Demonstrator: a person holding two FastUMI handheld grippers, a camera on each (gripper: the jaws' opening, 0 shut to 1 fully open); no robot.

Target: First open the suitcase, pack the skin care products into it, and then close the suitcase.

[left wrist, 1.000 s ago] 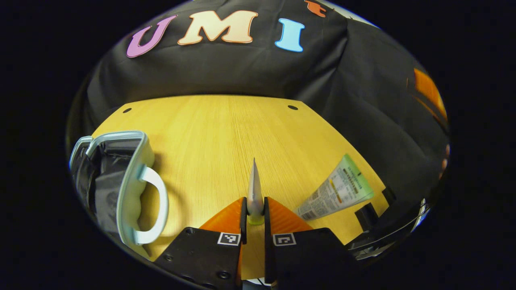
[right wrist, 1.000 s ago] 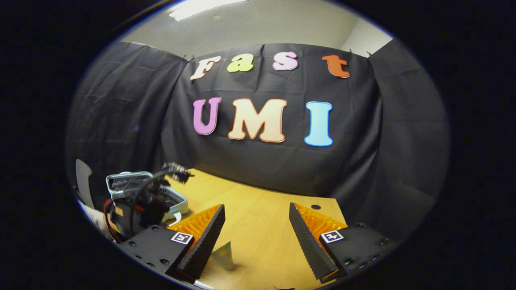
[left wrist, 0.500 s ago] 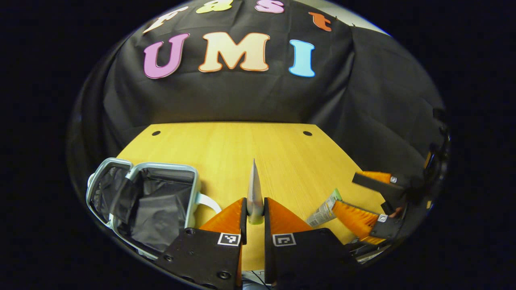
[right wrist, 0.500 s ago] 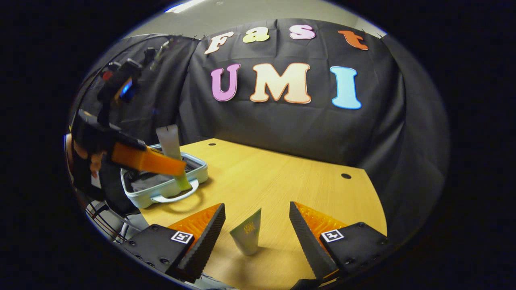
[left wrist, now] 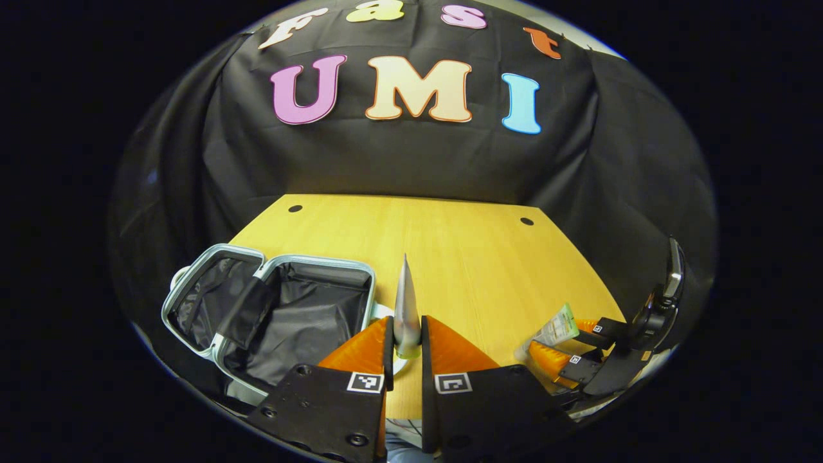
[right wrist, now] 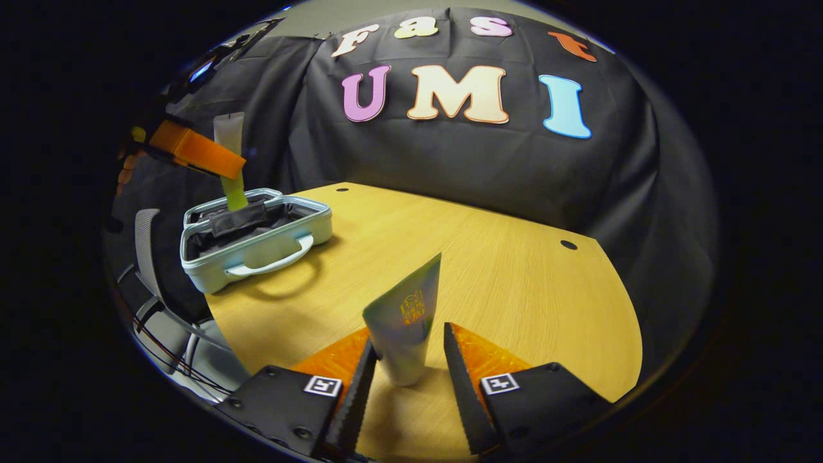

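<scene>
- The table (right wrist: 514,270) carries the open suitcase (left wrist: 283,315) at its left edge.
- The left gripper (left wrist: 406,334) is clamped on a silver tube (left wrist: 406,302) above the suitcase; releasing off-centre could bounce it out.
- The right gripper (right wrist: 404,360) flanks the green tube (right wrist: 406,321); whether it presses I cannot tell. It may tip.

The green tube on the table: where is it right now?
In the right gripper view the green tube stands on the table between the right gripper fingers, well right of the open suitcase.
</scene>
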